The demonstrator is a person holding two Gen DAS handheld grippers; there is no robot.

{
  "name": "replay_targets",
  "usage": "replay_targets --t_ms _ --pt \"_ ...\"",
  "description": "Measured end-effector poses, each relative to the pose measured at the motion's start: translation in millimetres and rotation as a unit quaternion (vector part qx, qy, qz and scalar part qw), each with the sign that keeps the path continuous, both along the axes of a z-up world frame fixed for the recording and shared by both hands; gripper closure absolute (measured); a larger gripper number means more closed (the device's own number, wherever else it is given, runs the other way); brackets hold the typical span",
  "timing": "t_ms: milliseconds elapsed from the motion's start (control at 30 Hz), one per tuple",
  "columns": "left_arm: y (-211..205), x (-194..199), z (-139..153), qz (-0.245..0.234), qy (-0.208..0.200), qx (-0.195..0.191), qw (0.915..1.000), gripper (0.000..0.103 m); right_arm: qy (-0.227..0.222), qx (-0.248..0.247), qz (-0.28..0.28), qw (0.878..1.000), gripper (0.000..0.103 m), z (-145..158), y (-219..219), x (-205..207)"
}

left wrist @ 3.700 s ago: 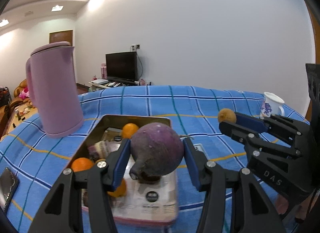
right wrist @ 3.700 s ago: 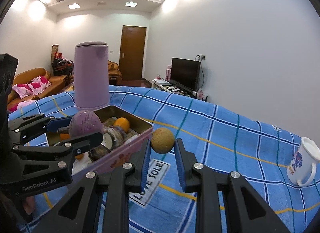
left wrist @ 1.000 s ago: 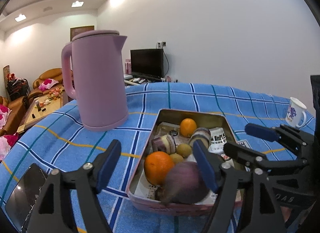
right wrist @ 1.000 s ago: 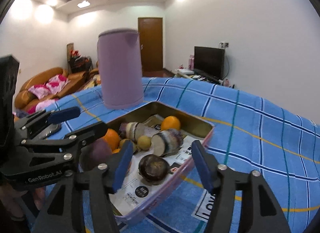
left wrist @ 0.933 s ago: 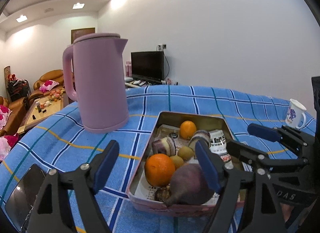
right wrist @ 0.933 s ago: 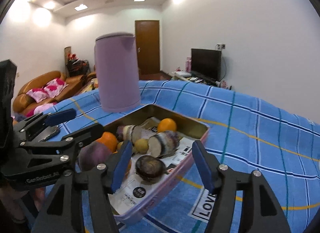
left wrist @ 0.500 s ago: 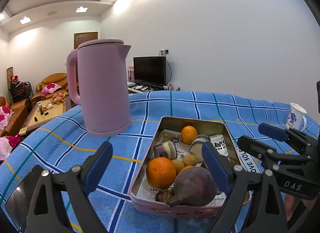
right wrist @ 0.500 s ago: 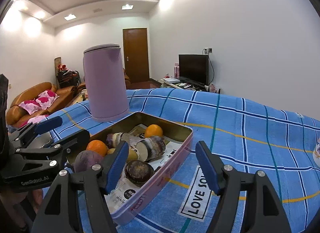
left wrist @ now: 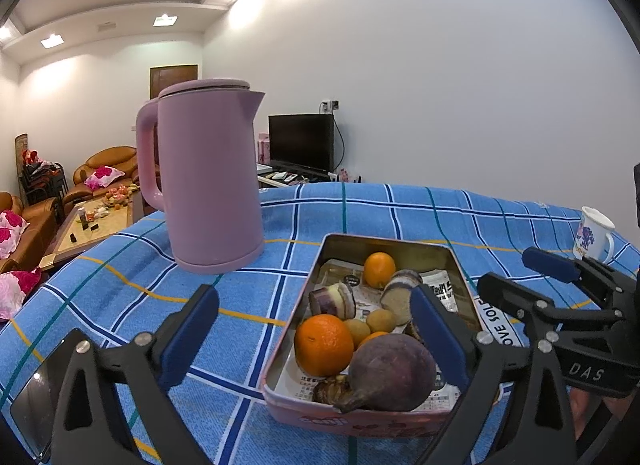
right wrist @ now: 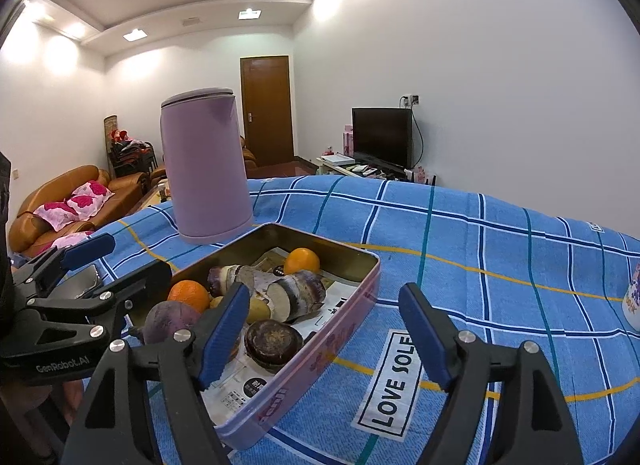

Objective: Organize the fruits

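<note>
A table draped in a blue plaid cloth (left wrist: 360, 205) is being viewed from both wrist cameras, with a tall pink electric kettle (left wrist: 204, 181) being seen upright at the far left of it. Beside the kettle, a rectangular tin (right wrist: 352, 253) lined with printed paper is being used to hold the fruits: a large purple round one (left wrist: 390, 371) at the near end, a big orange (left wrist: 324, 343) touching it, a smaller orange (left wrist: 379, 268) at the far end, cut purple-skinned pieces (right wrist: 298, 295) in the middle, small brownish-yellow fruits (left wrist: 378, 320) between them, and a dark round fruit (right wrist: 273, 341) near the right wall. The left gripper (left wrist: 316, 339) is being held wide apart and empty above the tin's near end; the right gripper (right wrist: 324, 335) is likewise being held spread and empty over the tin's rim. A floral mug (left wrist: 594, 233) is being left at the far right edge. No loose fruit is being shown on the cloth, so the gathering is being judged essentially complete, with at most some tidying inside the tin remaining.
</note>
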State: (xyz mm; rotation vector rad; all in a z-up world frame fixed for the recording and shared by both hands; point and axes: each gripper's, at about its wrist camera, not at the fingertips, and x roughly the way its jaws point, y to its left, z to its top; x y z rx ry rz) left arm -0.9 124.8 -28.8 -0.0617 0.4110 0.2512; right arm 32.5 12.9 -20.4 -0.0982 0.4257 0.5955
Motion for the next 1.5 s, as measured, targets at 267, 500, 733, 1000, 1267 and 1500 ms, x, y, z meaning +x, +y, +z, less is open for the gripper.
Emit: replay_targets --t_ms 267,500,733,1000,1267,1500 --pt "-2.0 -2.4 0.7 0.0 -0.002 0.007 1.0 0.0 0.0 0.0 -0.003 1.0 0.024 0.0 -0.4 0.3" --pt "-1.9 -2.5 0.9 0.002 -0.002 0.005 1.0 0.0 0.0 0.0 -0.003 1.0 0.024 0.1 -0.9 0.1" --pt "-1.6 -2.4 1.5 0.004 -0.003 0.005 1.0 0.0 -0.002 0.002 -0.006 1.0 0.024 0.2 -2.2 0.3" --pt "-3.4 -3.9 2.1 0.004 -0.009 0.011 0.9999 0.0 -0.003 0.002 -0.008 1.0 0.024 0.3 -2.8 -0.1" --pt "-6.6 -6.1 2.7 -0.004 -0.015 0.015 0.9998 0.0 -0.003 0.002 -0.01 1.0 0.024 0.2 -3.2 -0.1" --pt "-5.4 -6.1 2.5 -0.003 -0.014 0.012 0.9998 0.0 -0.004 0.002 -0.01 1.0 0.024 0.3 -3.2 -0.1"
